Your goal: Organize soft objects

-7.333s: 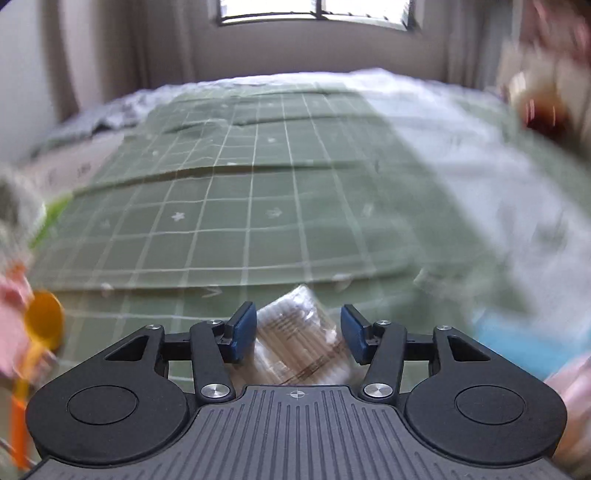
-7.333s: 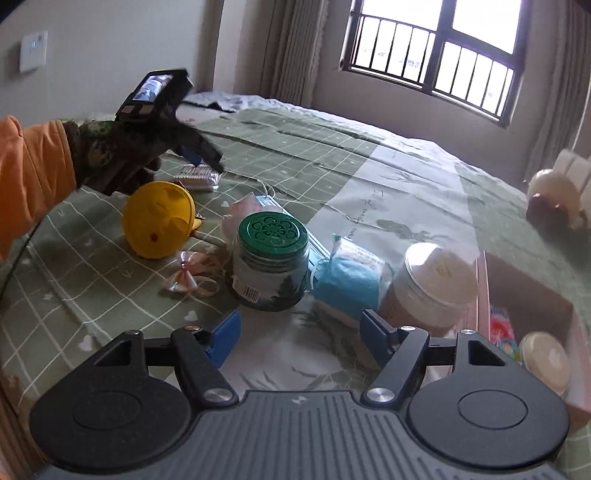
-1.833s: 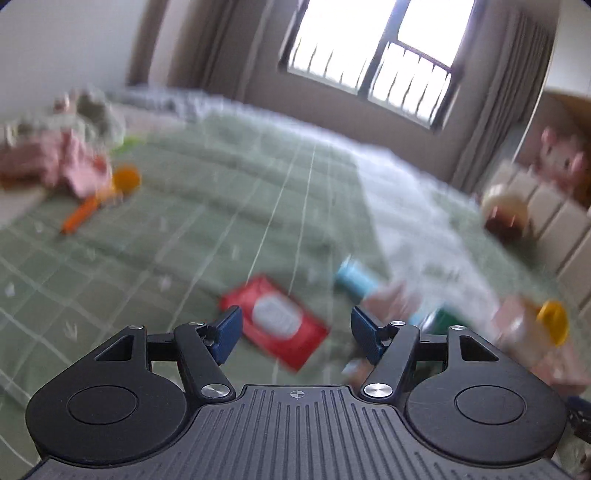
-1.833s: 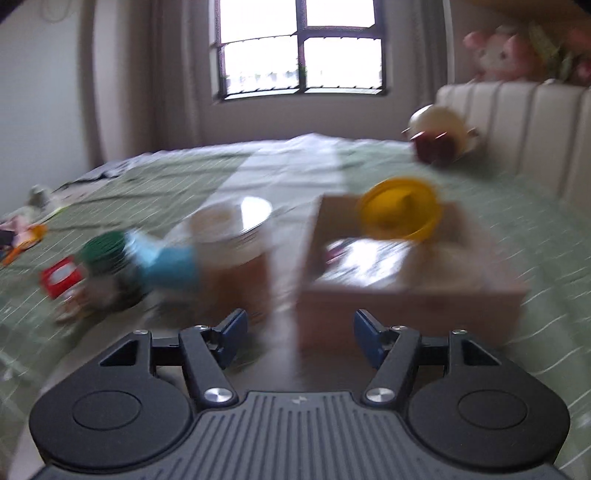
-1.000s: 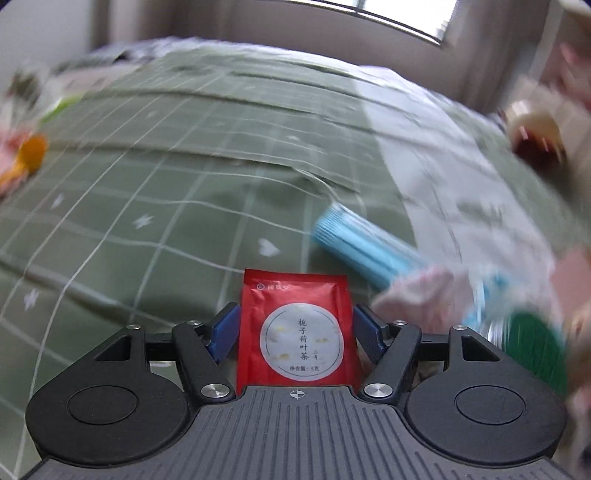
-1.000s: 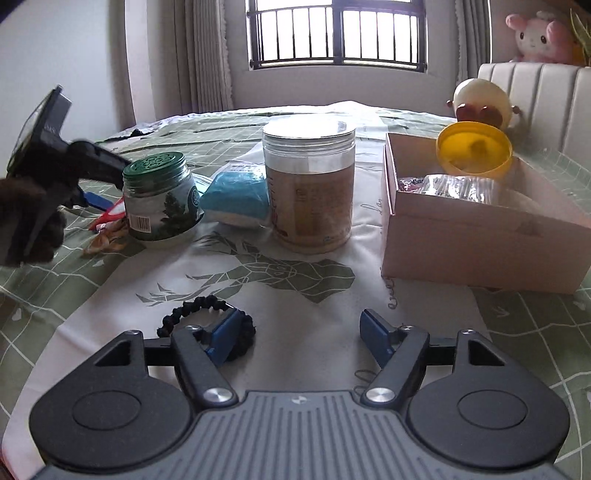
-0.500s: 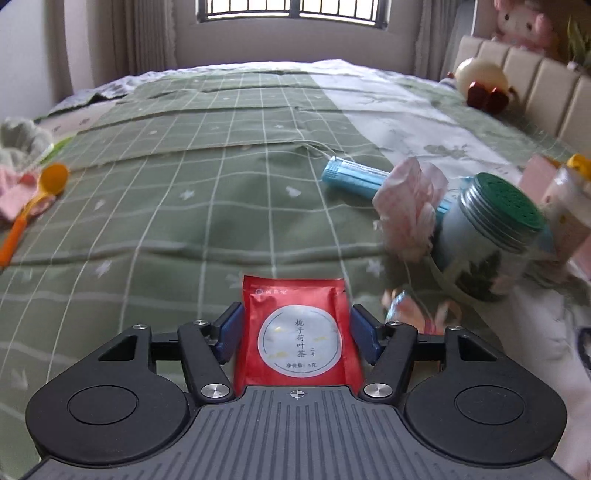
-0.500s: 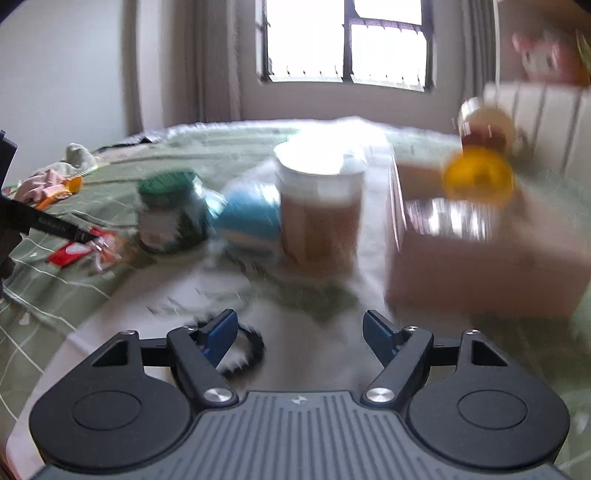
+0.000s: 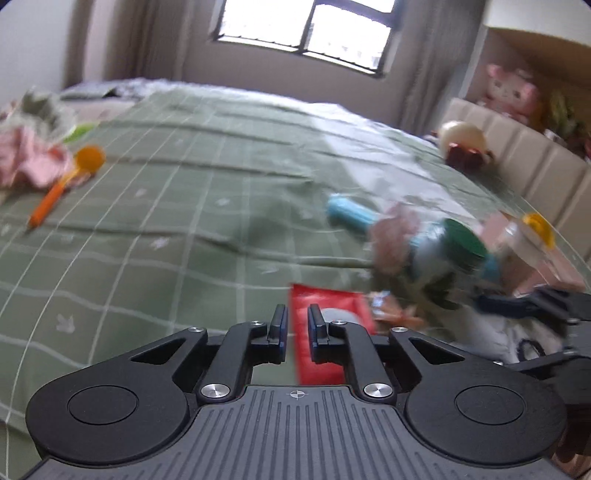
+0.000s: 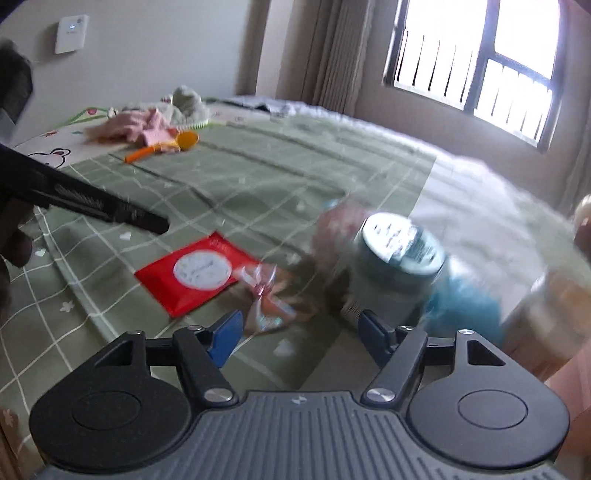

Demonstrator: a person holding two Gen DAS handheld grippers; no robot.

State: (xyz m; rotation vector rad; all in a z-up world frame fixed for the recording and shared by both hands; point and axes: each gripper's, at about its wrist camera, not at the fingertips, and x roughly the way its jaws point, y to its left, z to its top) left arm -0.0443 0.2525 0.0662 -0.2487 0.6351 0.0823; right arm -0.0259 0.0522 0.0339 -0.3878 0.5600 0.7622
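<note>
Underneath, a green checked bedcover, wide and mostly bare toward the far left. Beyond it, a barred window with curtains; to the right, a padded headboard with a pink plush toy above.

Far left: heap of pink cloth and an orange spoon, near the bed's edge. Right of centre, crowded and blurred: green-lidded jar, blue roll behind it, pinkish box at the far right.

Flat on the cover, near and central: red tea sachet, touching a wrapped ribbon bow on its right.

Left gripper: closing, down to a narrow slit, nothing between the pads; hangs over the sachet's left edge, not gripping it.

Right gripper: wide, narrowing slightly, empty; points at the bow and jar from the near side.

Open room for moving: left and far across the cover; little on the right among jar, roll and box.
</note>
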